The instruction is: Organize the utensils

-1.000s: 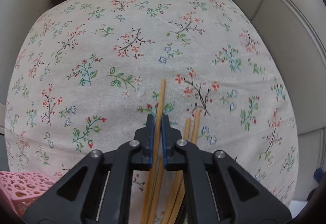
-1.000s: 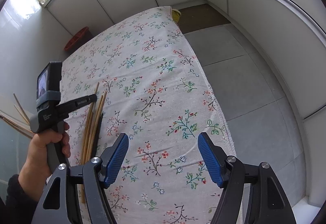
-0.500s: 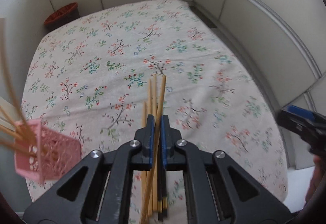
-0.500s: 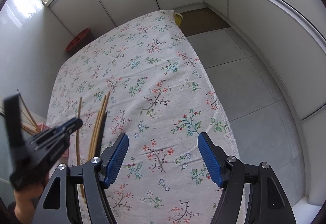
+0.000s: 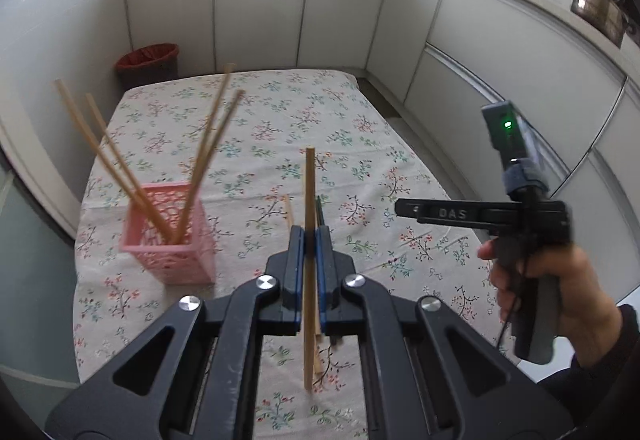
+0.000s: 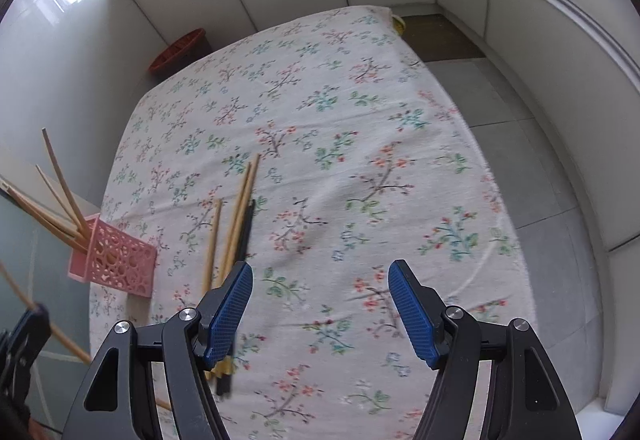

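Note:
My left gripper (image 5: 310,240) is shut on one wooden chopstick (image 5: 309,195) and holds it in the air above the floral tablecloth (image 5: 280,111). To its left stands a pink lattice basket (image 5: 172,244) with several chopsticks leaning in it. In the right wrist view, my right gripper (image 6: 320,296) hangs open and empty over the cloth. Just left of it lie a few wooden chopsticks (image 6: 236,215) and a dark one. The basket (image 6: 116,260) is further left. The left gripper (image 6: 28,320) shows at the lower left edge with its chopstick.
A red-brown bin (image 5: 148,59) stands on the floor behind the table's far left corner. White cabinets surround the table, with pots (image 5: 600,5) on the counter at right. Grey tiled floor (image 6: 540,159) lies past the table's right edge. A hand (image 5: 560,292) holds the right gripper.
The left gripper rose off the cloth with one chopstick and tilted up, so the pink basket and cabinets came into view. The right gripper shifted a little and stayed open.

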